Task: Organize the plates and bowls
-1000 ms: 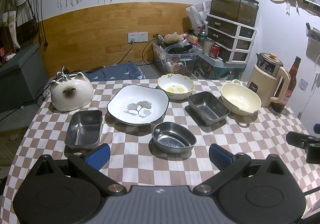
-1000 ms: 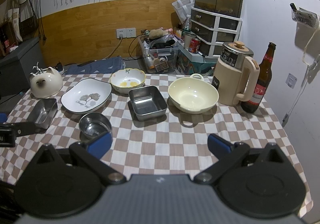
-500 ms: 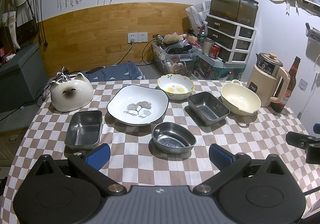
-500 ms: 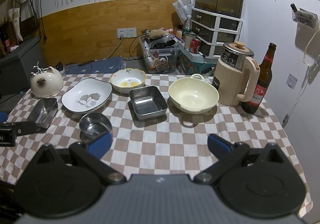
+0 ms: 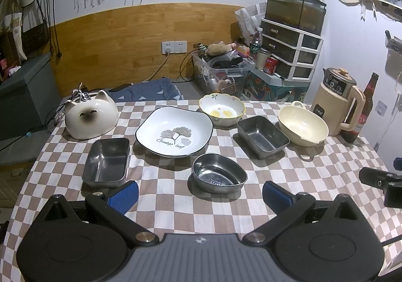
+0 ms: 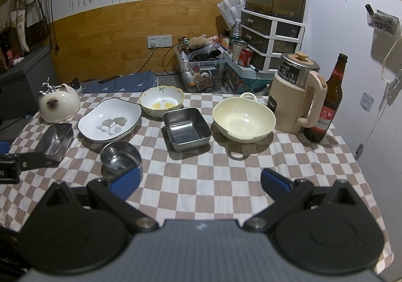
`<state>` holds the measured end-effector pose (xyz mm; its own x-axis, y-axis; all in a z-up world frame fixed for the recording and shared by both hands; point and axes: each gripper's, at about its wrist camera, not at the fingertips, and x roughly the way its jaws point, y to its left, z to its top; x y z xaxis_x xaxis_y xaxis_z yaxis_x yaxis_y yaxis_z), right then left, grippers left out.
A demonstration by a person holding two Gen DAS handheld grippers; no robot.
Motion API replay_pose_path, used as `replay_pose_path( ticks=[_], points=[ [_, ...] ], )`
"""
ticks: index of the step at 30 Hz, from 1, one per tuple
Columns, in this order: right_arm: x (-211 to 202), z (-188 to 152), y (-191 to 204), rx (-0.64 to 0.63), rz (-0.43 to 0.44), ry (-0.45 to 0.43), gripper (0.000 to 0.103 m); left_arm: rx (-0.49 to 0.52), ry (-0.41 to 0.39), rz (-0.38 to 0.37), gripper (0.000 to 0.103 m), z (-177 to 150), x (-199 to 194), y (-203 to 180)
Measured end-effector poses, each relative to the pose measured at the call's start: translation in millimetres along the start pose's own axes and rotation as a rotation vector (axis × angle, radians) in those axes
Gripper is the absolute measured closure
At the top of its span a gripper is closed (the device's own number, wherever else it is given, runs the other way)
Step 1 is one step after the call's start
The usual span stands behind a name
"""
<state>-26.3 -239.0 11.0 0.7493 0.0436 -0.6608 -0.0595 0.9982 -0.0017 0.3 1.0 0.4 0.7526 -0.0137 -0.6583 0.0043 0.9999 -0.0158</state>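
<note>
Awaiting sorting, six dishes are spread singly across the checked bench at mid-frame, the ginkgo plate central. Both left tongs and right tongs are held wide and empty at lower frame, presumably for approach.

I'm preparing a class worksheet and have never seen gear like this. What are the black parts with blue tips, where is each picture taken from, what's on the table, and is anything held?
Each picture comes from a camera on a hand-held gripper, looking forward along its two blue-tipped fingers. The left gripper and right gripper are both open and hold nothing. On the checked tablecloth lie a leaf-print plate, a flowered bowl, a cream bowl, two steel trays and an oval steel bowl. A cat figure, kettle and bottle stand at the edges.
</note>
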Motion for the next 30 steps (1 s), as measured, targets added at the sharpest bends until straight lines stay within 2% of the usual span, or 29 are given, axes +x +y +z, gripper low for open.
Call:
replay_pose_path(
  ticks=[8, 11, 12, 23, 30],
  points=[
    [1.1, -0.3, 4.5, -0.003, 0.006, 0.010, 0.000, -0.004, 0.008, -0.008, 0.000, -1.5, -6.8, -20.8],
    [4.8, 0.7, 1.7, 0.006, 0.012, 0.015, 0.000, -0.004, 0.021, -0.014, 0.000, -3.5, 5.9, -26.5],
    [7.0, 1.1, 0.9, 0.009, 0.014, 0.017, 0.000, -0.005, 0.023, -0.015, 0.000, -4.5, 7.6, -11.5],
    [31.8, 15.6, 14.8, -0.026, 0.030, -0.013, 0.000, -0.070, 0.015, 0.036, 0.000, 12.5, 25.0, 30.2],
    [53.8, 32.4, 21.9, -0.029, 0.033, -0.042, 0.000, -0.112, 0.003, 0.072, 0.000, 35.8, 49.2, 68.8]
  ],
)
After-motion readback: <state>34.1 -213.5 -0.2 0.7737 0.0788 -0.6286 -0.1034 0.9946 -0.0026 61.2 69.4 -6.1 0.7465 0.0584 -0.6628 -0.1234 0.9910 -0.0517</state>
